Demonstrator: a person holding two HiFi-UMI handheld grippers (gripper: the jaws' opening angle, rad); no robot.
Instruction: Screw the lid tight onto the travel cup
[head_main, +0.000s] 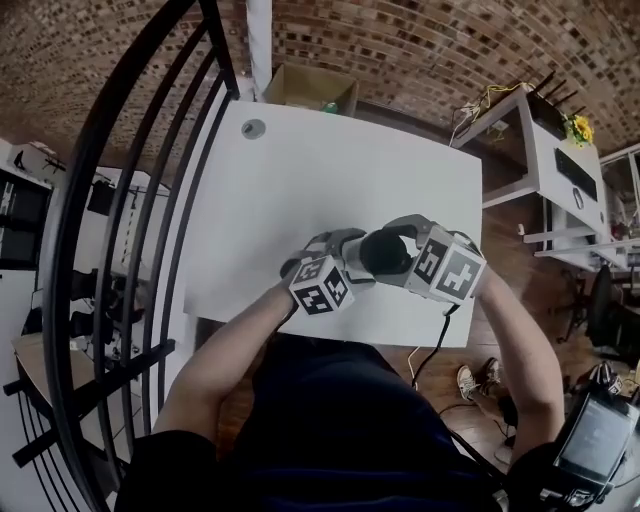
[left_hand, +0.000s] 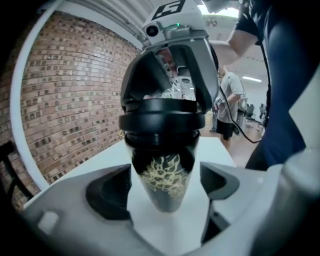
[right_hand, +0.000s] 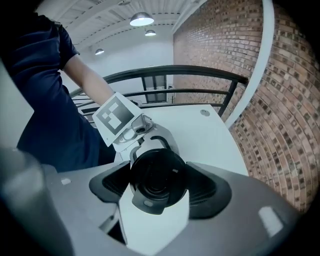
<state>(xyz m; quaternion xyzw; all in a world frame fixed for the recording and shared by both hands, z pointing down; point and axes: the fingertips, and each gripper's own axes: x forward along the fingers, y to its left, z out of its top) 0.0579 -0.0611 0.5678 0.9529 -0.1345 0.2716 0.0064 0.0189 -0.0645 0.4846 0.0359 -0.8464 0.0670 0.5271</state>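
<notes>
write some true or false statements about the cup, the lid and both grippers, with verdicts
1. The left gripper clamps the travel cup by its body. False: its jaws stand apart on either side of the cup, without pressing on it.
2. The right gripper is shut on the lid. True.
3. The lid lies apart from the cup. False: it sits on the cup's top.
4. The cup is black with a gold pattern. True.

White table (head_main: 300, 180), black railing (right_hand: 170, 70), brick wall (head_main: 400, 40).
</notes>
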